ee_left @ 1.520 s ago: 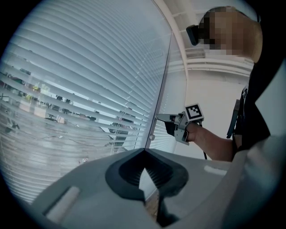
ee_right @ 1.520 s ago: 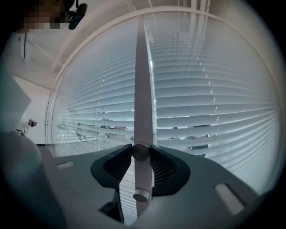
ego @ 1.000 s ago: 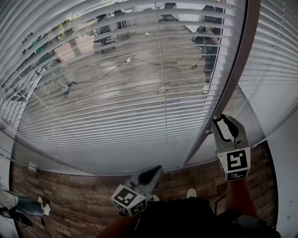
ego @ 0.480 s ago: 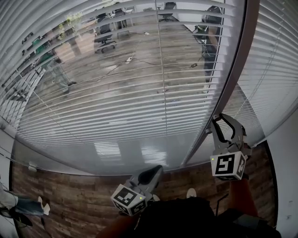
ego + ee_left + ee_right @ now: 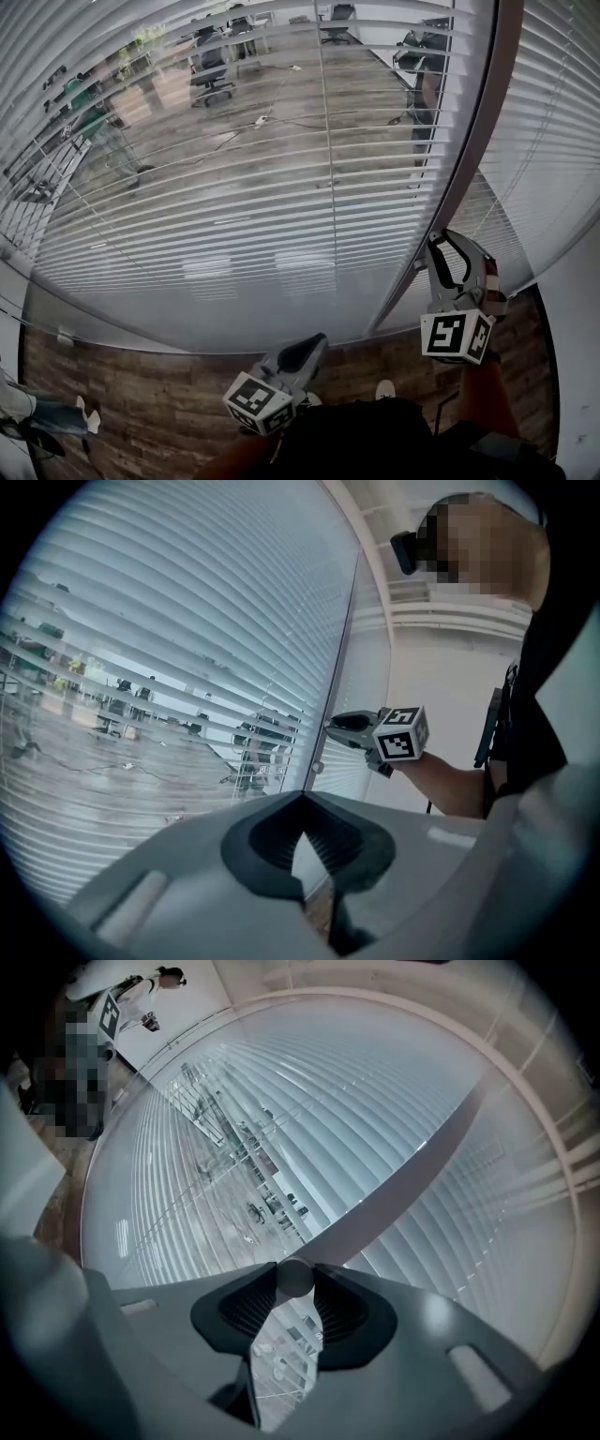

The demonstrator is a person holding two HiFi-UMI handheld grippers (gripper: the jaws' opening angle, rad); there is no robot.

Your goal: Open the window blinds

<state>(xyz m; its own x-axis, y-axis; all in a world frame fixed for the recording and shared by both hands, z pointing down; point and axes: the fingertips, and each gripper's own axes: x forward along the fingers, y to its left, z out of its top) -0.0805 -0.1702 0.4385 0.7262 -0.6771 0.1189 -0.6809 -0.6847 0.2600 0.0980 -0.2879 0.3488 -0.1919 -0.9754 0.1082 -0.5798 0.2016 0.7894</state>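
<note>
Head view looks steeply down on left gripper (image 5: 307, 349) and right gripper (image 5: 450, 246); each gripper view faces the shared blinds (image 5: 234, 206) close ahead.

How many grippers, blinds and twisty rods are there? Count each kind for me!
Grippers: 2, the left gripper and the right gripper
Blinds: 2, the left blind and the right blind
Rods: 1, the rod in the right jaws
Total: 5

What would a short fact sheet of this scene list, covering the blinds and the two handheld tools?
Setting: white slatted window blinds, dark wood-plank floor below
Slats: tilted partly open; an office shows through
Right gripper: closed on a small round grey knob on the grey frame post
Left gripper: shut, empty, held low, apart from the blinds
</note>
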